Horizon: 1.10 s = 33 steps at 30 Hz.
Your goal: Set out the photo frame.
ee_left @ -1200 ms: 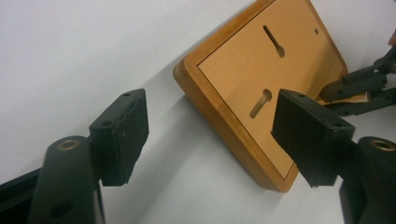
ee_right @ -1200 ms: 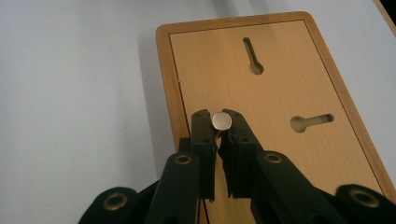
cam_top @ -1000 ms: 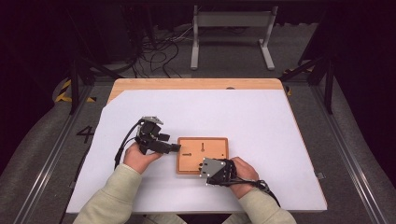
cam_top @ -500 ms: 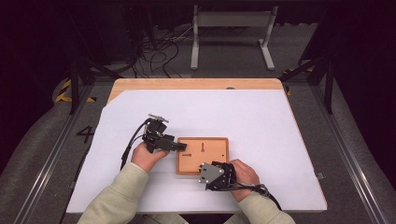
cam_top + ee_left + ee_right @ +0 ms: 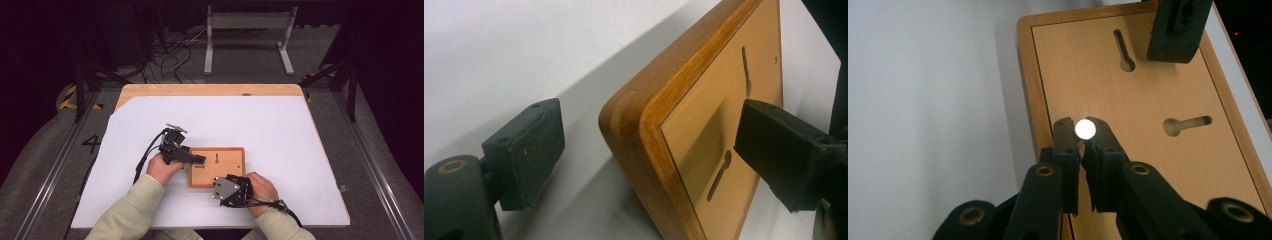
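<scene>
A flat wooden board with a raised rim and two keyhole slots lies on the white table cover near the front. My left gripper is at the board's left edge. In the left gripper view it is open, one jaw over the board's face and the other outside the rim, neither clearly touching. My right gripper hovers at the board's front edge. In the right gripper view it is shut on a small bright white round thing, held just above the board's rim.
A white sheet covers most of the wooden table. Metal rails run along both sides. A grey stand and loose cables sit on the floor beyond the far edge.
My left gripper has moved right until its jaws straddle the board's left edge. My right gripper has shifted left and a little toward me along the front edge.
</scene>
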{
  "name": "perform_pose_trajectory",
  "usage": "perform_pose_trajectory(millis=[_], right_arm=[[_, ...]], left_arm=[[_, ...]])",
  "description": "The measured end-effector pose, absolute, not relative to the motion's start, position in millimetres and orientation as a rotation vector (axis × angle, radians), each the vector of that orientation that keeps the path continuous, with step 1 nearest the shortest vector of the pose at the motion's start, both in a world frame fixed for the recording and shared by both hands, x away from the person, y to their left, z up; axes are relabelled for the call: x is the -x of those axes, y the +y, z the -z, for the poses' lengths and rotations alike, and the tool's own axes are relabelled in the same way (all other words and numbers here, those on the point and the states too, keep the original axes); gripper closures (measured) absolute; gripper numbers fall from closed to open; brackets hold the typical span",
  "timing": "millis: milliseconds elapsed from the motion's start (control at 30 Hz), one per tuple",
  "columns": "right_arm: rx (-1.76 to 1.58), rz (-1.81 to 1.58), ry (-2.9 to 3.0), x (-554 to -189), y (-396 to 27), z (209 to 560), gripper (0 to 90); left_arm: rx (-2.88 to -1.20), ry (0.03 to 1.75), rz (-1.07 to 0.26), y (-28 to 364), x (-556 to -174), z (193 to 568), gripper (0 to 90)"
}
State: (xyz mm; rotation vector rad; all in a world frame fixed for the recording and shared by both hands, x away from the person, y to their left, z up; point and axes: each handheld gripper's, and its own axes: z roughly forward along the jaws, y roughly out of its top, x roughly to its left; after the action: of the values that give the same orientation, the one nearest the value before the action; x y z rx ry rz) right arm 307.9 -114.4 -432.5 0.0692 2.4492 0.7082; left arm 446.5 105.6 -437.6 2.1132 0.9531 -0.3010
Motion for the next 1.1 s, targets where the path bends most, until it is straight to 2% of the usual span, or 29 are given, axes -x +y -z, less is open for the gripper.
perform_pose_trajectory(millis=[600, 867, 1100], right_arm=[[-0.058, -0.700, 2.423, -302.0, -114.6, 434.7, 84.6], [-0.066, -0.701, 2.418, -300.2, -115.6, 435.1, 84.5], [-0.064, -0.704, 2.420, -300.6, -116.0, 435.1, 84.4]], left_arm=[[-2.152, 0.885, 0.298, 90.2, -446.8, 439.0, 12.0], [-2.193, 0.806, 0.319, 78.9, -443.5, 440.1, 16.4], [-2.190, 0.807, 0.329, 79.0, -444.1, 440.4, 18.3]])
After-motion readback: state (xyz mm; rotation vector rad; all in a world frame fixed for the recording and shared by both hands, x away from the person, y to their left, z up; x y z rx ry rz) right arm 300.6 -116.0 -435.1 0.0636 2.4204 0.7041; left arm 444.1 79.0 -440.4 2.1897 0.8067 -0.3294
